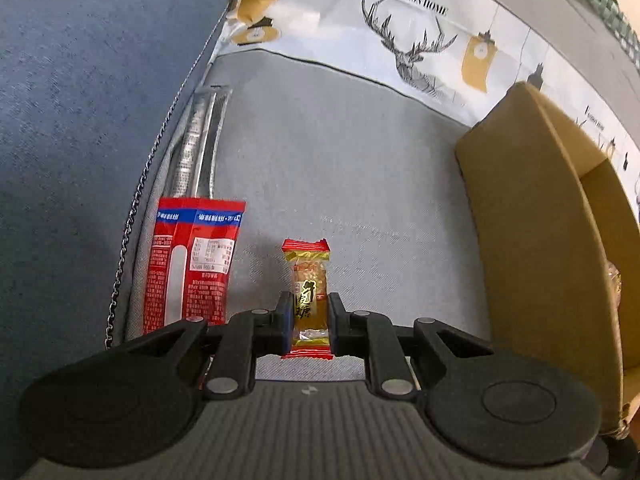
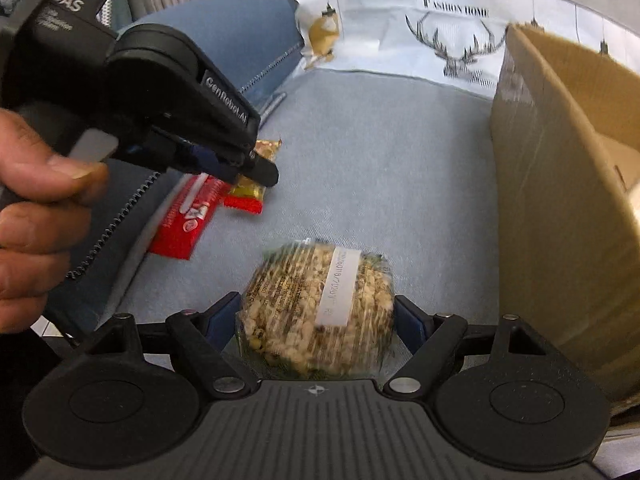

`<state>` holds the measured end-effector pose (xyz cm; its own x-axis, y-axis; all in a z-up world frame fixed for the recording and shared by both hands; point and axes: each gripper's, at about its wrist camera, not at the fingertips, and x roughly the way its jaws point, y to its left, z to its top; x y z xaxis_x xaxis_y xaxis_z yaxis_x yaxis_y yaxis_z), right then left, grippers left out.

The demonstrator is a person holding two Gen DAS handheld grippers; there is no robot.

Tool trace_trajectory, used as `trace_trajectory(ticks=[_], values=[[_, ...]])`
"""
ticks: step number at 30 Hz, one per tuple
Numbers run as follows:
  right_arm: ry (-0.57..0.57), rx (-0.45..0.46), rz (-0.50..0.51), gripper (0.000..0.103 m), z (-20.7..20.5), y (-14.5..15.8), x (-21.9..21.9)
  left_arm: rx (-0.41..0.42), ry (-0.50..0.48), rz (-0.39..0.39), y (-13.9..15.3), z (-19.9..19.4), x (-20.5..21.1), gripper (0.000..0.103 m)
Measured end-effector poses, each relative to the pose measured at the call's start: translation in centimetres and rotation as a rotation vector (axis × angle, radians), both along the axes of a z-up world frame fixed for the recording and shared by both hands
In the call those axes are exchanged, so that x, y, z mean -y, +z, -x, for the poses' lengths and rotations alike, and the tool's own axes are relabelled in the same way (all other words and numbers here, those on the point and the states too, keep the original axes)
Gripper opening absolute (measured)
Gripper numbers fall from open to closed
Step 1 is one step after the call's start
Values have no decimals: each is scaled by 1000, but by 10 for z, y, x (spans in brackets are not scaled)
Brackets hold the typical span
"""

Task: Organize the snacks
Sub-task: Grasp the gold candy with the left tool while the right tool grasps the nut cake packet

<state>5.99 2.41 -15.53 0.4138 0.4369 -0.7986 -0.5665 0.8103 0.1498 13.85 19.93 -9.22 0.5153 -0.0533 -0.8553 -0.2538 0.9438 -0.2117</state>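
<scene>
one cardboard box at 3 o'clock on the grey sofa seat, flap up, open; contents mostly hidden, only a sliver of clear wrapper showing inside. one peanut candy at centre, pinched between left gripper pads. one red sachet at 9 o'clock. one silver stick pack at 11 o'clock. one round puffed-grain cake in clear wrap, between spread right gripper fingers; contact unclear. one hand at 9 o'clock.

A pale grey woven fabric seat meets a blue-grey upholstered cushion; behind hangs a white deer-printed cloth.
</scene>
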Motion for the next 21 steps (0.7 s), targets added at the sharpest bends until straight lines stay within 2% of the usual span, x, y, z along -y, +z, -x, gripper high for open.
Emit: trace_trajectory(ticks=[6,14,21], values=[[-7,-5,-26,90,-7,-2,-1,-30,2,-6,-11,-7,-1,18],[-7,-26,-4,91,-9,-14,-4,-44,-12,-31,-12,-11,4,20],[-7,-25,5,92,-10,-18,-7,-53,-12,-22,-12,-11,4,26]])
